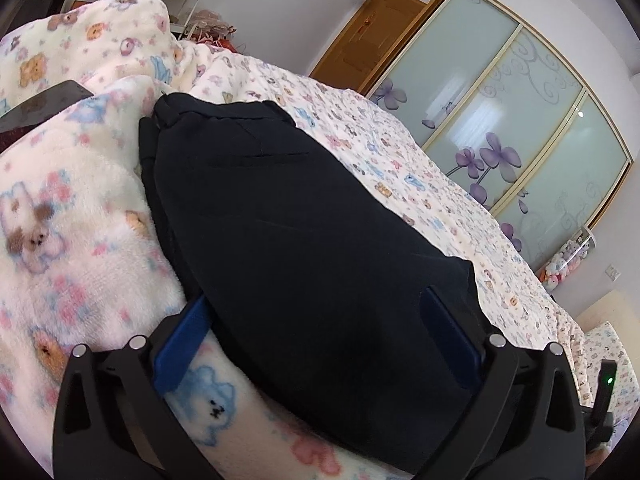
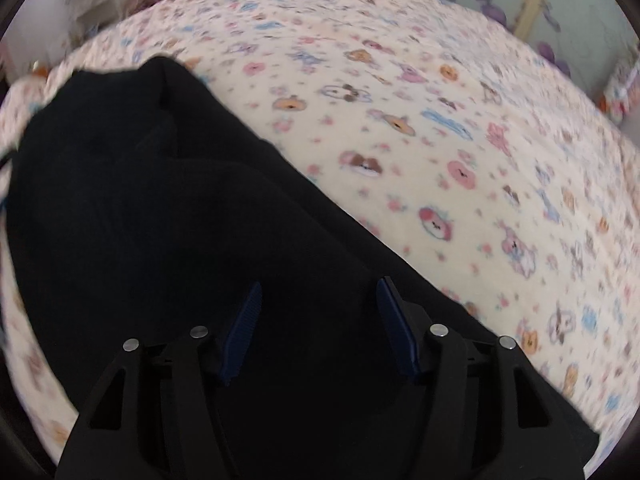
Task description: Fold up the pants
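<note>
The black pants [image 1: 288, 216] lie folded into a compact stack on the cartoon-print bed cover [image 1: 420, 168], waistband and a back pocket slit at the far end. My left gripper [image 1: 316, 320] is open, its blue fingers [image 1: 180, 352] straddling the near end of the stack. In the right wrist view the pants [image 2: 160, 208] fill the left and lower part of the frame. My right gripper [image 2: 318, 312] is open just above the dark cloth, blue pads [image 2: 396, 328] apart, nothing held. The view is blurred by motion.
A fluffy bear-print blanket [image 1: 72, 216] is heaped at the left beside the pants, with a dark phone-like slab [image 1: 44, 108] on it. A wardrobe with frosted floral sliding doors [image 1: 520, 120] and a wooden door [image 1: 368, 36] stand beyond the bed.
</note>
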The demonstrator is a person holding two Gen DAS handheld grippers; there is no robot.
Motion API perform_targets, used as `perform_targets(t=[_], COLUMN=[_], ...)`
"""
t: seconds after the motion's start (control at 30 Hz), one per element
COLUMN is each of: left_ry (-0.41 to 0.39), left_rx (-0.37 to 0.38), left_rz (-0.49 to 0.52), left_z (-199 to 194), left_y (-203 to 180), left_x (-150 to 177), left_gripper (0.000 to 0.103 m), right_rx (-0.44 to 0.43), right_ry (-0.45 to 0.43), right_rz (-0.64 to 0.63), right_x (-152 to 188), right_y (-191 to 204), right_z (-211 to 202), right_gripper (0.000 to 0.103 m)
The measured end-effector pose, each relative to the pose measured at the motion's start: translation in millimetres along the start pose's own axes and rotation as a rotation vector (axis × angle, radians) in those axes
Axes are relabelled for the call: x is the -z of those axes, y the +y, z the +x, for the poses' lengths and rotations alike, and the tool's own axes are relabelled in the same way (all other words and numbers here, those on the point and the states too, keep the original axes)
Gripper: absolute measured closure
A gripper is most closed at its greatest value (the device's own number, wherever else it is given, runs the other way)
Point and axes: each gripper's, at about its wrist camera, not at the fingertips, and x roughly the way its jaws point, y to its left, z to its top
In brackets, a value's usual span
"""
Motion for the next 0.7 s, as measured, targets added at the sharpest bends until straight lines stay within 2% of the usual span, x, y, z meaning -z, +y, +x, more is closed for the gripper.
perform_targets(t=[0.03, 0.1, 0.2, 0.23, 0.3, 0.37, 0.43, 0.5, 0.53, 0.57, 0.6, 0.63, 0.7], left_ry=[-0.013, -0.036, -0.052, -0.046, -0.031, -0.033, -0.038, -0.040, -0.045, -0.047, -0.048, -0.049, -0.048], left_rx=[0.012, 0.030, 0.032, 0.025, 0.010, 0.014, 0.019, 0.023, 0.026, 0.027, 0.026, 0.025, 0.024], left_rz=[0.000, 0.001, 0.016, 0.017, 0.012, 0.010, 0.008, 0.003, -0.002, -0.003, -0.003, -0.001, 0.001], left_z=[-1.6, -4.8, -7.7, -5.7, -1.9, -1.6, -2.5, -1.8, -2.6, -2.9, -3.1, -3.1, -2.6], left_y=[-0.5, -1.6, -5.5, -5.7, -4.9, -3.9, -3.9, -2.9, -3.2, -3.3, -3.7, -4.2, -4.4], left_x=[0.1, -0.2, -0.1, -0.2, -1.1, -2.0, -2.1, -2.4, -2.0, -1.9, -1.5, -1.3, -1.2], left_gripper=[0.002, 0.002, 0.002, 0.002, 0.002, 0.002, 0.002, 0.002, 0.002, 0.002, 0.002, 0.002, 0.002], right_rx=[0.012, 0.067, 0.058, 0.088, 0.236, 0.162, 0.046, -0.105, -0.165, -0.205, -0.239, -0.250, -0.228], right_ry=[-0.019, -0.042, -0.074, -0.078, -0.049, -0.057, -0.107, -0.164, -0.190, -0.210, -0.232, -0.237, -0.224], right_rz=[-0.011, 0.021, 0.141, 0.169, 0.218, 0.308, 0.399, 0.470, 0.482, 0.480, 0.457, 0.428, 0.325], right_x=[2.9, 6.4, 14.8, 18.1, 24.8, 36.8, 46.1, 46.0, 40.7, 34.6, 25.3, 16.4, -8.6], right_y=[1.8, -3.5, -23.3, -28.7, -45.9, -61.7, -71.3, -74.2, -72.7, -67.6, -59.5, -51.0, -24.4], right_z=[-0.6, -1.9, -8.3, -9.2, -3.9, -7.1, -21.0, -35.2, -39.9, -44.5, -49.6, -51.9, -49.5], right_gripper=[0.078, 0.098, 0.099, 0.103, 0.103, 0.103, 0.103, 0.097, 0.090, 0.087, 0.080, 0.059, 0.029])
